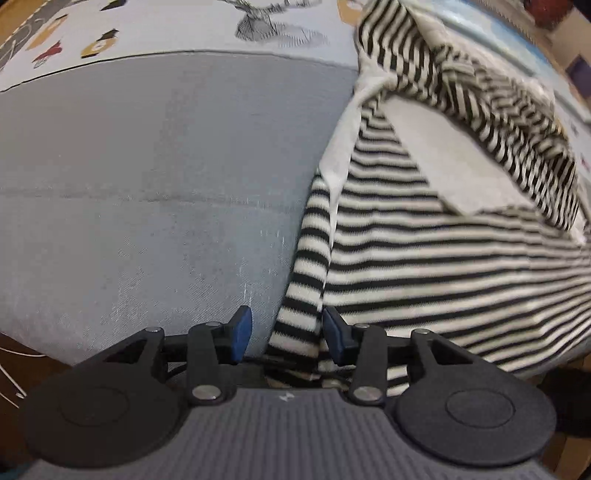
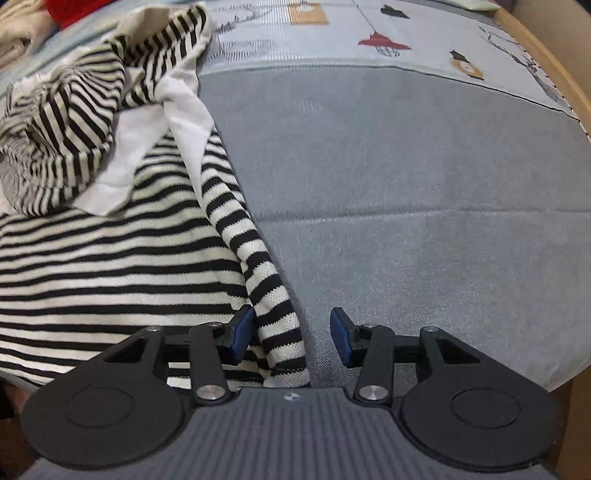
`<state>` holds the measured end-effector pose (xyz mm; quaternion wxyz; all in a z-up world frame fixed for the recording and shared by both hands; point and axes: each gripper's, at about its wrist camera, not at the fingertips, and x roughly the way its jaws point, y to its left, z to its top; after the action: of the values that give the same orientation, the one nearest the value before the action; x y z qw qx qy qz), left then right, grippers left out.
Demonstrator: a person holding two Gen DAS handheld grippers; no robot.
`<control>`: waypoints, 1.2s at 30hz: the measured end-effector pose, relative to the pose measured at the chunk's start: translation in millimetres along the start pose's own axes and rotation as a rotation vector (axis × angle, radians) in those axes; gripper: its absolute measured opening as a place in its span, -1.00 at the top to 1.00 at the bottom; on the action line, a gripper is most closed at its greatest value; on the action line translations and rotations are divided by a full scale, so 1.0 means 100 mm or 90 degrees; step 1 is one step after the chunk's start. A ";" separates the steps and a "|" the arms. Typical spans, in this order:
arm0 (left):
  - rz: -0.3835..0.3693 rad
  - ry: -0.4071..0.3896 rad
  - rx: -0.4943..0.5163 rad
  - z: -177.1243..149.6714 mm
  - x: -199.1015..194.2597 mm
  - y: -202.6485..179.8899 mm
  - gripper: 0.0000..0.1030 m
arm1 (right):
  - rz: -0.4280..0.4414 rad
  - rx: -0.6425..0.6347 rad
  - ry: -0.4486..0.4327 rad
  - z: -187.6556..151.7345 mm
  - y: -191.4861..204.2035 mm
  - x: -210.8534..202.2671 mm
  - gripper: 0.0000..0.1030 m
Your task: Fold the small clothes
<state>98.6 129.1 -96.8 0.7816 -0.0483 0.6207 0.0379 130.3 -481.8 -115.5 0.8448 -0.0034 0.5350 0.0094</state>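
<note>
Both views look steeply down on a grey cloth-covered surface [image 1: 147, 192] with a printed sheet [image 1: 166, 33] along its far edge; cannot tell whether it is a bed or a cushion. Striped garment [image 1: 443, 266], black and cream with white lining, lies spread on the grey cloth: at the right of the left wrist view, at the left of the right wrist view. Its hood [image 2: 62, 122] is bunched at the far end, white lining turned out beside it. Left tool [image 1: 287, 338]: jaws parted, blue pads [image 1: 242, 332] standing either side of a striped sleeve [image 1: 303, 295] that runs along the garment's edge toward the camera. The sleeve sits close to the right-hand pad, a gap showing on the other side; the pads do not press it, so released. Right tool [image 2: 291, 336]: jaws parted likewise, the other striped sleeve [image 2: 258, 266] passing between them, its cuff end lying just beside the left-hand pad [image 2: 242, 334], bare grey cloth showing up to the right-hand pad; released, nothing gripped. Wooden edge [image 2: 554, 85] visible at the far right in the right wrist view. Folded pale fabric and something red [image 2: 70, 11] sit beyond the hood, blurred, not identifiable.
</note>
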 end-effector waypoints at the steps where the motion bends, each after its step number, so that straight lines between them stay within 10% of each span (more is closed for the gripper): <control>1: 0.003 0.017 0.006 -0.02 0.01 0.01 0.08 | -0.003 -0.001 0.005 0.00 0.01 0.02 0.08; 4: 0.023 0.070 0.034 -0.14 -0.03 0.04 0.08 | -0.003 0.000 0.007 -0.01 0.01 0.02 0.08; 12: -0.021 -0.049 0.017 -0.11 -0.33 0.11 0.08 | -0.007 -0.004 0.015 0.00 0.03 0.05 0.08; 20: -0.026 -0.001 0.054 -0.07 0.04 0.00 0.21 | -0.013 -0.013 0.020 0.00 0.07 0.06 0.14; 24: -0.040 -0.011 0.075 -0.05 0.03 -0.04 0.92 | 0.007 -0.003 0.011 -0.04 0.01 0.01 0.75; 26: -0.034 -0.030 0.093 -0.03 -0.02 -0.09 0.97 | 0.021 -0.003 0.003 -0.05 -0.01 -0.03 0.96; 36: -0.120 -0.178 0.024 -0.02 -0.75 0.10 0.97 | 0.176 0.187 -0.184 0.01 -0.46 -0.76 0.98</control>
<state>78.8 138.9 -24.7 0.8614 -0.0859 0.4990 -0.0405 99.3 -528.8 -46.2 0.8948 0.1940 0.3993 0.0471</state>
